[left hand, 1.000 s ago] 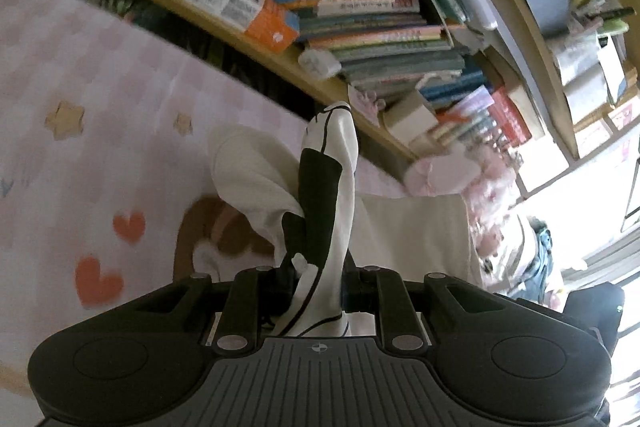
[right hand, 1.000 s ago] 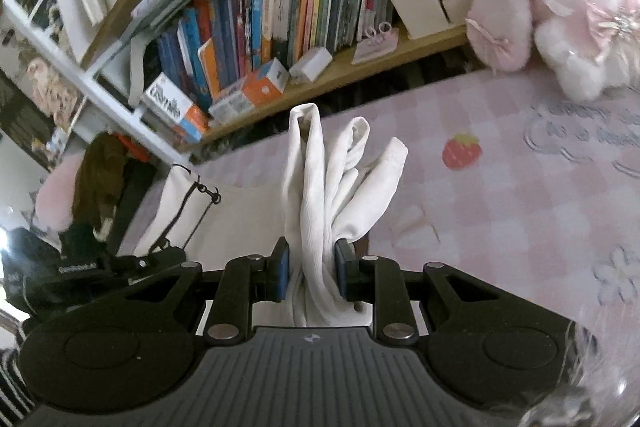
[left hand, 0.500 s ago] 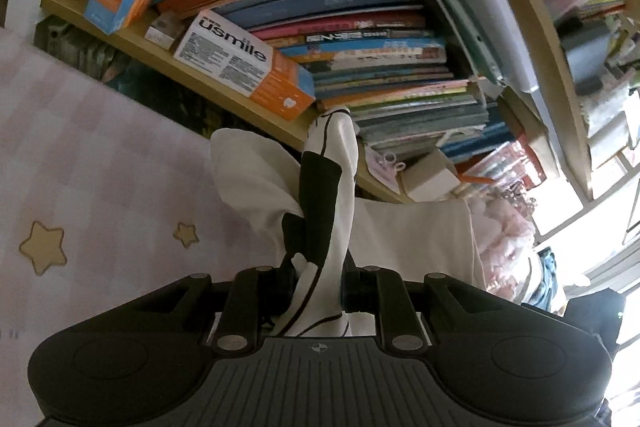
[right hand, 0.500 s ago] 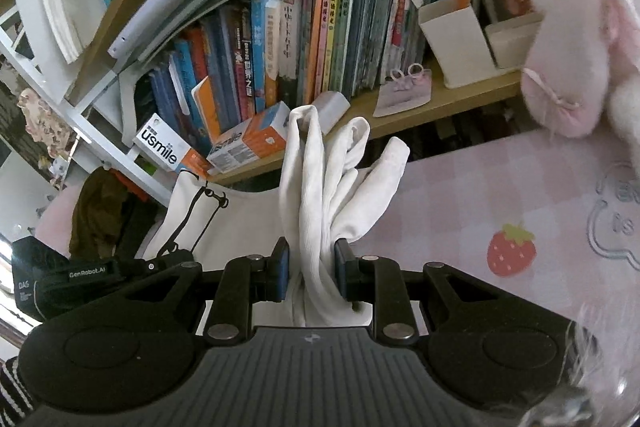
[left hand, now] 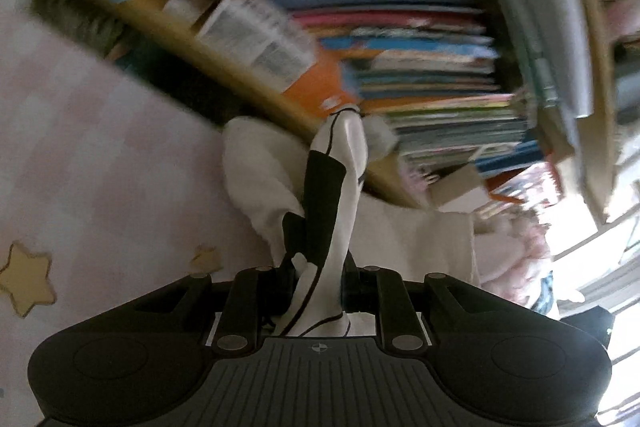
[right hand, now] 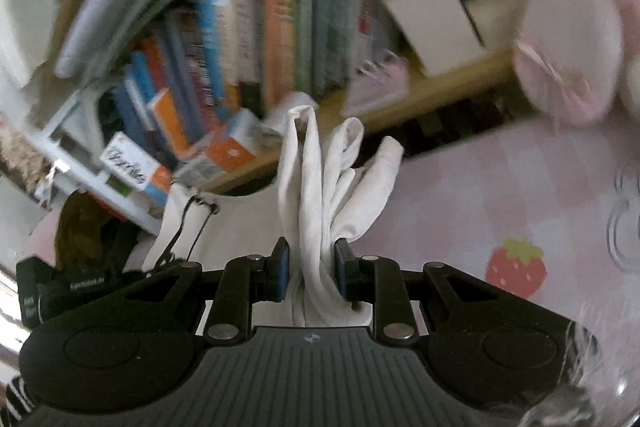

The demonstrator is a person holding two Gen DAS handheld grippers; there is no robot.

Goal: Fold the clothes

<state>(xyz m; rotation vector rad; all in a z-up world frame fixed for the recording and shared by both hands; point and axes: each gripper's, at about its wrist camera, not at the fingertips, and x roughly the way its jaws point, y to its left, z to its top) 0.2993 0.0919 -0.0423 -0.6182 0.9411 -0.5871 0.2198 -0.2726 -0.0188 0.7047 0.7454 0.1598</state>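
Note:
A white garment with a black print is held up over the pink checked table cover by both grippers. My left gripper (left hand: 316, 287) is shut on a bunched edge of the garment (left hand: 332, 195) that shows black print. My right gripper (right hand: 310, 269) is shut on a bunch of plain white folds of the same garment (right hand: 320, 187). In the right wrist view the cloth (right hand: 240, 223) stretches left toward the other gripper (right hand: 60, 291). Both views are blurred by motion.
A wooden bookshelf (left hand: 248, 75) packed with books and boxes stands just behind the table in both views (right hand: 420, 99). A pink plush toy (right hand: 572, 27) sits at the right. The pink cover (right hand: 500, 211) has strawberry and star prints.
Both grippers have kept their hold on the garment and moved with it. The shelf first came closer in both views; in the right wrist view the table has since come back into sight. The frames are now motion-blurred.

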